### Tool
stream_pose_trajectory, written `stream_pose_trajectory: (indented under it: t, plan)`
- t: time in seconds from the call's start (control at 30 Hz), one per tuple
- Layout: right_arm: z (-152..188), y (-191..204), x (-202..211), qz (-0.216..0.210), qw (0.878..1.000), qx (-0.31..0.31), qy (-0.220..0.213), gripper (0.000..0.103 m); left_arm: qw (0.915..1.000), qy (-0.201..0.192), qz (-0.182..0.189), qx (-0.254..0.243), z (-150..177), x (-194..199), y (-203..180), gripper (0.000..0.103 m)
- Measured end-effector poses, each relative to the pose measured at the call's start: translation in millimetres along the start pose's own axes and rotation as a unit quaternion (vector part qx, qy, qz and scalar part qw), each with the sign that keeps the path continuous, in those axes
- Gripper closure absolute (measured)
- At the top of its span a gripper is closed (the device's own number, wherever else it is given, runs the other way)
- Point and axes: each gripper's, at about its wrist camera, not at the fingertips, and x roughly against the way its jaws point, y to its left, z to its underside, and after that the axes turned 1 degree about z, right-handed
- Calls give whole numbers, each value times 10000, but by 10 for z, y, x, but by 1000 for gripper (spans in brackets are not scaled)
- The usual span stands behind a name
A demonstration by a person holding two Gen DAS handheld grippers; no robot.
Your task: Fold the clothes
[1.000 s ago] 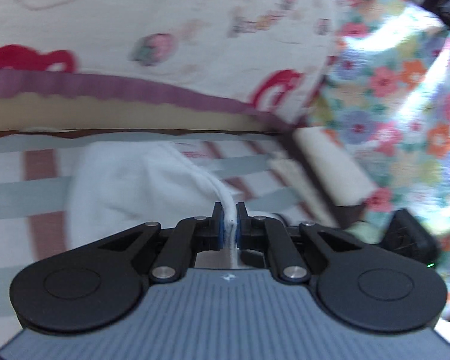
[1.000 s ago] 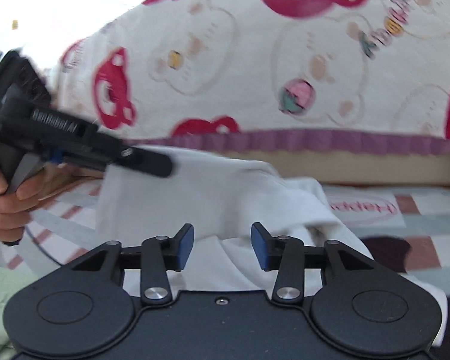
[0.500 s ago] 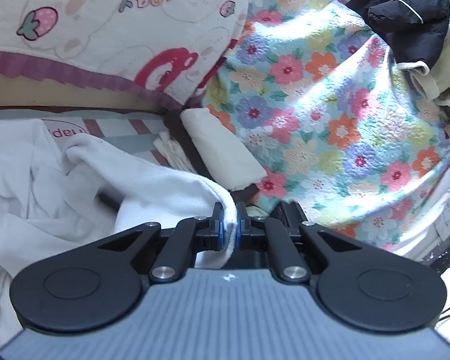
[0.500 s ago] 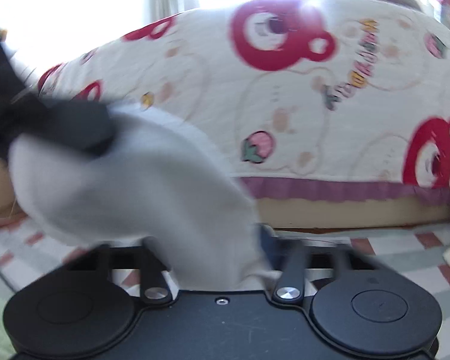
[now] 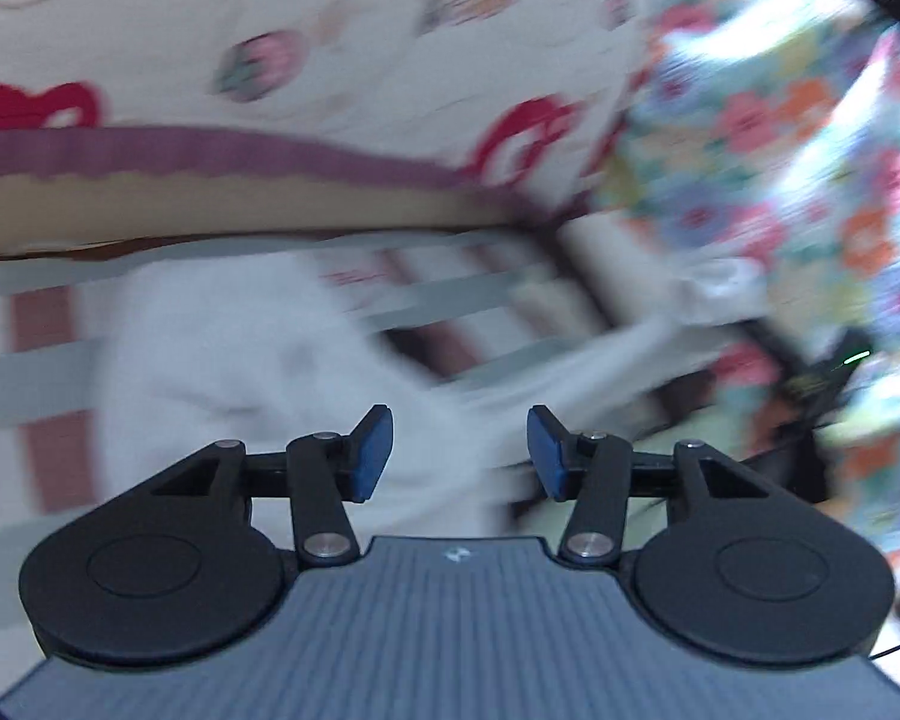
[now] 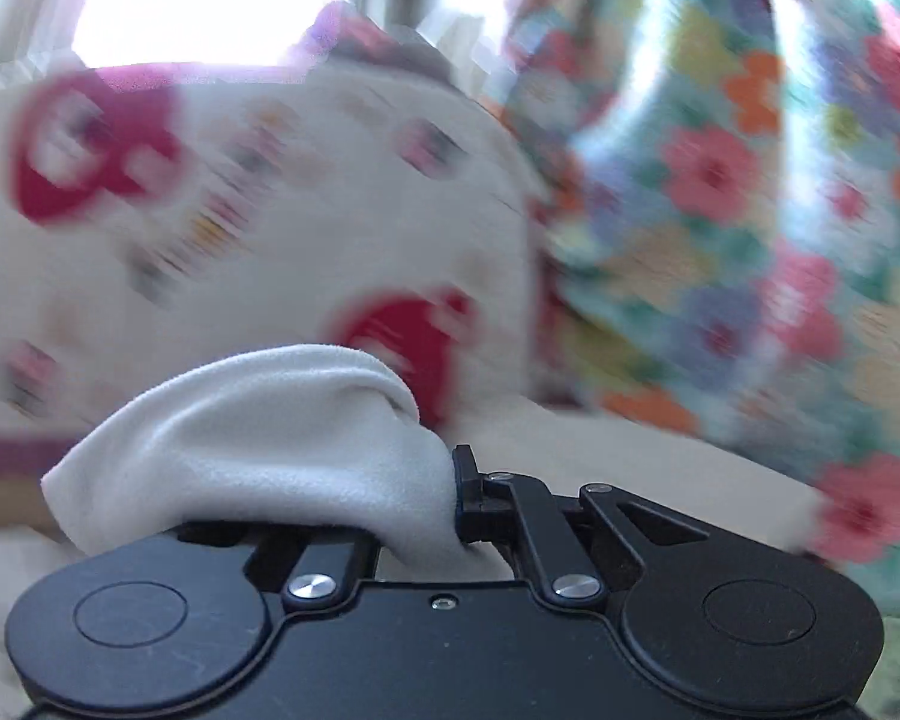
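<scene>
A white soft garment point(image 5: 240, 360) lies on the striped bed sheet point(image 5: 48, 336), blurred by motion in the left wrist view. My left gripper point(image 5: 459, 450) hovers just above it, open, blue pads wide apart with nothing between them. In the right wrist view my right gripper point(image 6: 444, 504) is shut on a bunched fold of the white garment point(image 6: 258, 438), which drapes to the left over the hidden left finger. The other gripper point(image 5: 822, 384) shows as a dark shape at the right of the left wrist view, with stretched white cloth leading toward it.
A cream bear-print quilt point(image 5: 330, 30) with a purple border rises behind the sheet. A floral quilt point(image 5: 810, 150) stands at the right, seen as the floral quilt point(image 6: 750, 210) in the right wrist view too. A beige folded cloth point(image 5: 618, 264) lies between them.
My left gripper has let go of the white garment and opened. My right gripper, open one second ago, has shut on the cloth and swung right toward the floral quilt.
</scene>
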Motion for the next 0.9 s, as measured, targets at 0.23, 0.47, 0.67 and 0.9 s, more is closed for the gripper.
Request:
stream_pose_trajectory:
  t: [0.23,0.47,0.67,0.9]
  plan:
    - [286,-435,-382,240,9835,-1101,1415,97,9975,398,-447,370,67,-393,358,54]
    - [626,-717,-703,-102,9307,-2396,2761,75,9898,899,-383,-1037,137,-767,-86,41]
    - [1273,-417,-768,-1761,7817,-4427,4025,54,9583,1246,-1189,-2279,308,-991,-263,38]
    - [1262,-85,-789,-2566,7436,-4421,4310,54,9706,1222,-1011,-1808,355,-615,-105,40]
